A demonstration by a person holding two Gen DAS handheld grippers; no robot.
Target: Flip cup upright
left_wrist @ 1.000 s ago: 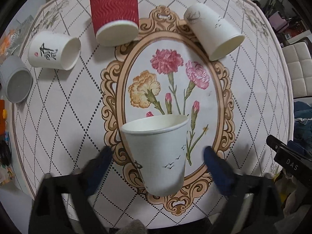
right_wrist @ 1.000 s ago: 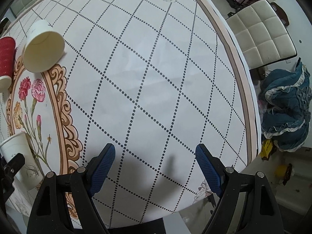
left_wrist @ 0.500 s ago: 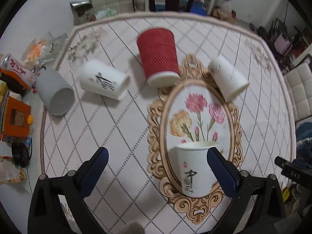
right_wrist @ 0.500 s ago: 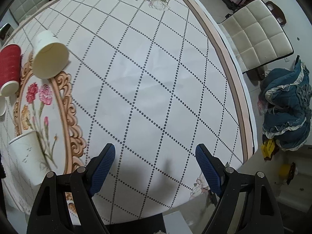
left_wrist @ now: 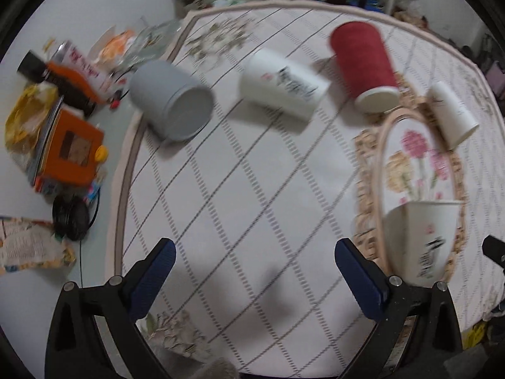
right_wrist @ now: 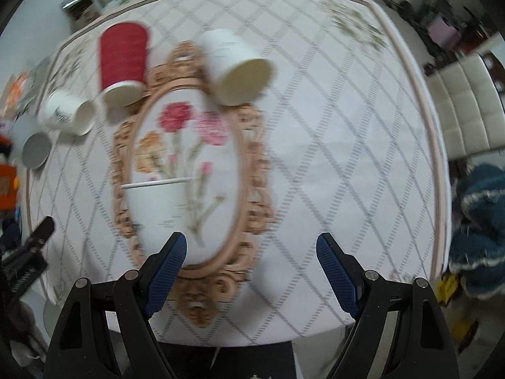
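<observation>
A white paper cup (left_wrist: 421,240) stands upright on the flower medallion; it also shows in the right wrist view (right_wrist: 159,210). Lying on their sides are a grey cup (left_wrist: 172,107), a white cup with black writing (left_wrist: 282,90), a red ribbed cup (left_wrist: 364,64) and another white cup (left_wrist: 453,113). The right wrist view shows the same red cup (right_wrist: 123,60) and white cup (right_wrist: 235,66). My left gripper (left_wrist: 251,276) is open and empty, left of the upright cup. My right gripper (right_wrist: 251,267) is open and empty, just right of it.
The table (left_wrist: 236,189) has a diamond-patterned cloth. Left of it lie an orange box (left_wrist: 71,148), packets and a black cable coil (left_wrist: 71,218). A white padded chair (right_wrist: 467,110) and a blue cloth heap (right_wrist: 479,230) are to the right.
My left gripper has let go of the upright cup and swung left, away from it. My right gripper has turned left so the cups and medallion come into its view.
</observation>
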